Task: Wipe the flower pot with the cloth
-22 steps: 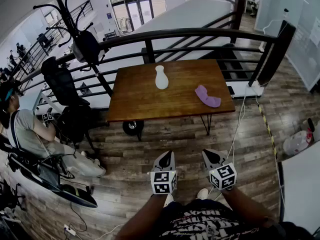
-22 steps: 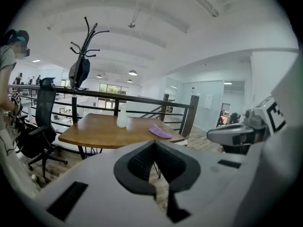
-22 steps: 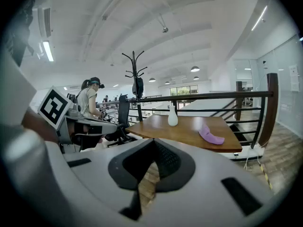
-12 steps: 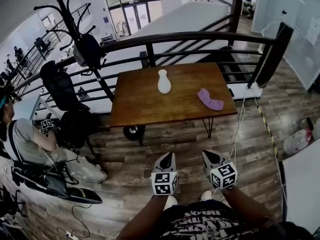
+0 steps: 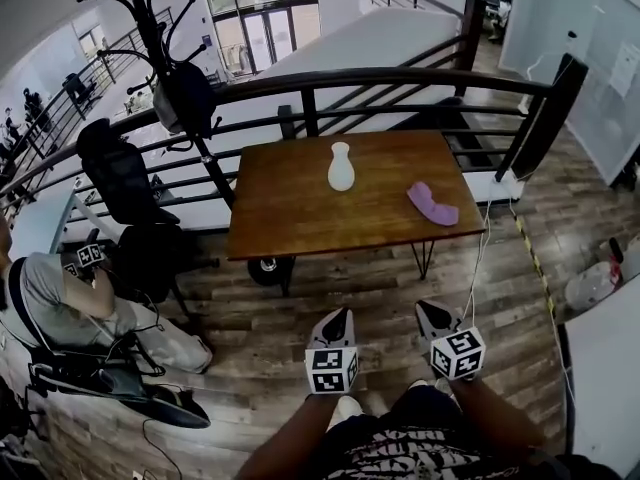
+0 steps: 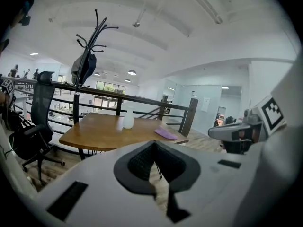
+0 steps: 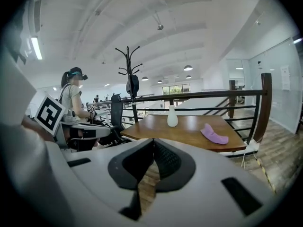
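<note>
Head view: white flower pot [image 5: 341,166] stands upright on the table [image 5: 280,213], neck up. Purple cloth [image 5: 432,204] lies at its 4 o'clock, stretched 11-to-5. The left gripper [image 5: 339,316] and right gripper [image 5: 430,310] are pinched closed, empty.

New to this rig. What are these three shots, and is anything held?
No robot: a person holds a two-jaw gripper in each hand. The head view looks down from a camera on the person's head and shows the left gripper and right gripper low in the picture. Ahead stands a wooden table with a white flower pot and, apart from it, a purple cloth. The other two pictures come from cameras riding on each gripper, looking along its jaws. Both pairs of jaws are shut and empty: nothing is held.
</note>
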